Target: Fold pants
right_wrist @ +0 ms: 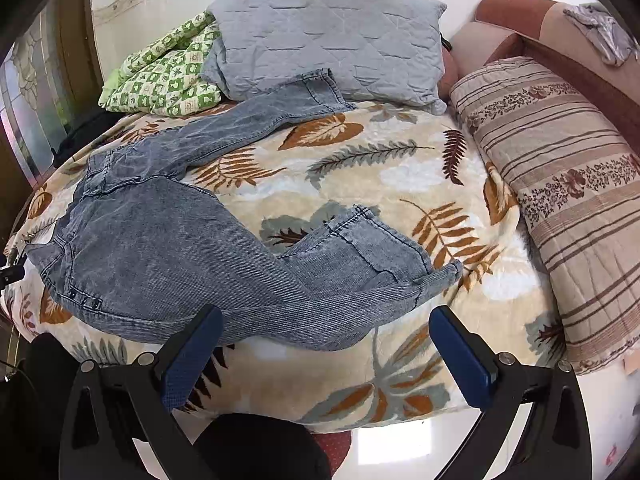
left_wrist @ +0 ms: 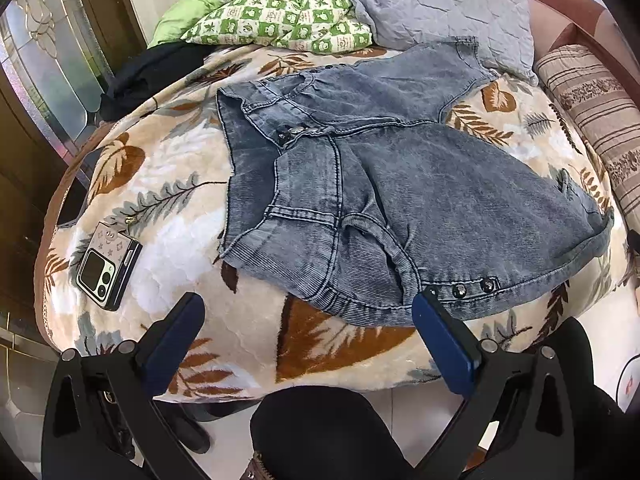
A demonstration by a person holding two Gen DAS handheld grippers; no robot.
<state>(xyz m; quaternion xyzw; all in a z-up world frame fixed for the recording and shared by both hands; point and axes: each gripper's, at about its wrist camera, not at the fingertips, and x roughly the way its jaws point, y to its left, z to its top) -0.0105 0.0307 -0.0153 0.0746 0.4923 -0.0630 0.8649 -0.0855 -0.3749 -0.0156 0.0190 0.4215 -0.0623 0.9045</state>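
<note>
Grey-blue denim pants (left_wrist: 400, 184) lie spread out on a leaf-patterned blanket (left_wrist: 168, 184). The waistband points left and the two legs splay apart to the right. In the right wrist view the pants (right_wrist: 168, 248) show one leg reaching toward the pillow and the near leg bent back at its hem. My left gripper (left_wrist: 308, 312) is open and empty, just before the near waistband edge. My right gripper (right_wrist: 326, 324) is open and empty, over the near leg's lower edge.
A folded flip phone (left_wrist: 108, 268) lies on the blanket at the left. A black garment (left_wrist: 152, 72), a green checked quilt (left_wrist: 280, 12) and a grey pillow (right_wrist: 332, 40) sit at the back. A striped bolster (right_wrist: 560, 184) lines the right side. The bed edge (right_wrist: 360, 416) is near me.
</note>
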